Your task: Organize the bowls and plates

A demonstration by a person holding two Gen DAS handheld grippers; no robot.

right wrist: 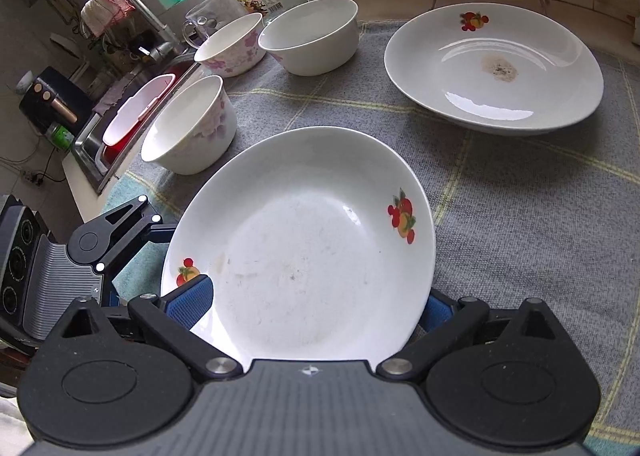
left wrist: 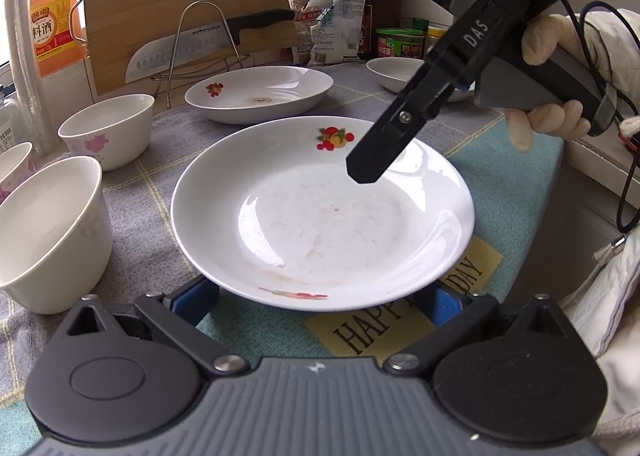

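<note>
We work over a grey checked cloth (right wrist: 520,240) on a kitchen counter, a bamboo cutting board (left wrist: 180,7) leaning behind and a steel sink (right wrist: 90,151) to one side. Both grippers' fingertips are hidden by the white fruit-printed plate (right wrist: 304,240). The left gripper (left wrist: 320,302) stands spread, its blue pads under the plate's near rim. The right gripper (right wrist: 308,310) also reaches this plate; we cannot tell whether it grips. A second fruit-printed plate (right wrist: 494,67) lies beyond.

A: What stands at the top left of the left wrist view?
B: An orange plastic bottle (left wrist: 54,11), beside a bamboo cutting board (left wrist: 180,7). A black-handled steel knife (left wrist: 208,41) leans on it.
A: And below?
B: A grey checked cloth (left wrist: 160,143).
</note>
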